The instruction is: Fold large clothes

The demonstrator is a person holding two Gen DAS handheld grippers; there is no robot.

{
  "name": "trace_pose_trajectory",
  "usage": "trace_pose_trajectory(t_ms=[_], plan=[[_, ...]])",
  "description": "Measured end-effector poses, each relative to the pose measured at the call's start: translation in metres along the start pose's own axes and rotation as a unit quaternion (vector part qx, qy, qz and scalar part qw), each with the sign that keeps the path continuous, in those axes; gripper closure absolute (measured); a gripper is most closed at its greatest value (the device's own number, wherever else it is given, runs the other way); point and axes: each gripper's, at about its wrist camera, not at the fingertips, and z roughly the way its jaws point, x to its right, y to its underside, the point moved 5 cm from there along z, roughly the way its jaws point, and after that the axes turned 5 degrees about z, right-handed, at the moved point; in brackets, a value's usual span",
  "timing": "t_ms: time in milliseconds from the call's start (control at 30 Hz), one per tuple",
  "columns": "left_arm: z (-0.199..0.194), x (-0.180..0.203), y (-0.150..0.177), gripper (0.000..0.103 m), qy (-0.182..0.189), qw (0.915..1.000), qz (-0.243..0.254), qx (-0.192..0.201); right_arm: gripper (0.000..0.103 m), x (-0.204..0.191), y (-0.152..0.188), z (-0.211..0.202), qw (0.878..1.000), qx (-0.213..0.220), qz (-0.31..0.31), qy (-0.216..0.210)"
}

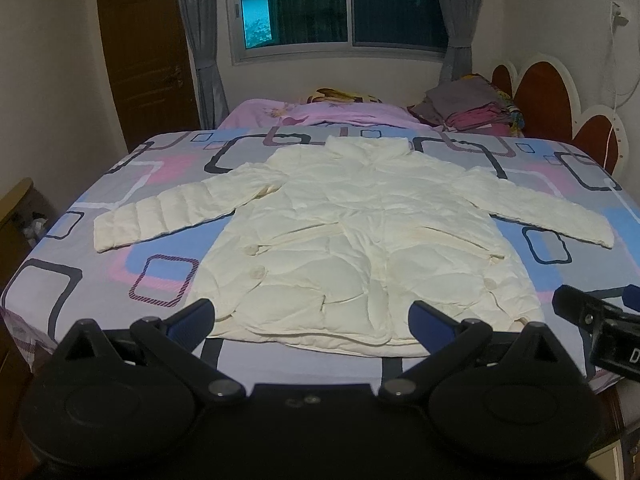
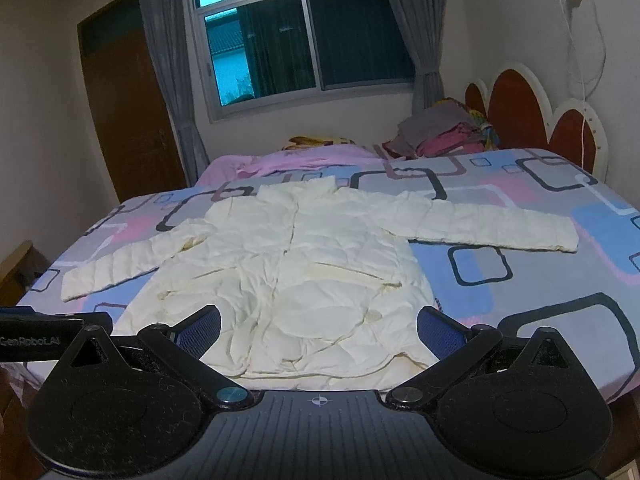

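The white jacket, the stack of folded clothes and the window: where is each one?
white jacket (image 1: pixel 360 232), left wrist view, chest panel.
stack of folded clothes (image 2: pixel 444 132), right wrist view, grey top layer.
window (image 1: pixel 340 4), left wrist view, dark pane.

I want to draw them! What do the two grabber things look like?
The left black plastic gripper has round flat hubs, angled arms and blue-padded fingertips. The right black plastic gripper matches, with a ribbed grey base and crosshair mark. White "GenRoboLAI" lettering shows on the left one's side in the right view.

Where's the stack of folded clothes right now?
In both views the stack of folded clothes sits at the bed's far right, against the headboard, beyond the white puffer jacket.
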Motion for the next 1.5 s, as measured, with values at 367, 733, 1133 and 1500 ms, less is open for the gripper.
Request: trace_pose_trajectory(t_ms=[367,733,1133,1500], plan=[[0.002,-0.001,0.001,0.0,-0.002,1.0,0.001,-0.002,0.0,0.002,0.001,0.007,1.0,-0.007,0.007,0.0],[0.008,-0.007,0.004,0.0,-0.002,1.0,-0.003,-0.007,0.0,-0.002,0.003,0.013,1.0,-0.012,0.014,-0.004],[0.026,-0.027,-0.003,0.0,-0.008,0.9999,-0.009,-0.012,0.0,-0.006,0.002,0.029,0.999,-0.019,0.026,-0.002],[0.064,-0.049,-0.02,0.0,-0.004,0.9996,-0.02,-0.018,0.0,-0.004,-0.011,0.06,0.999,-0.02,0.035,0.023]])
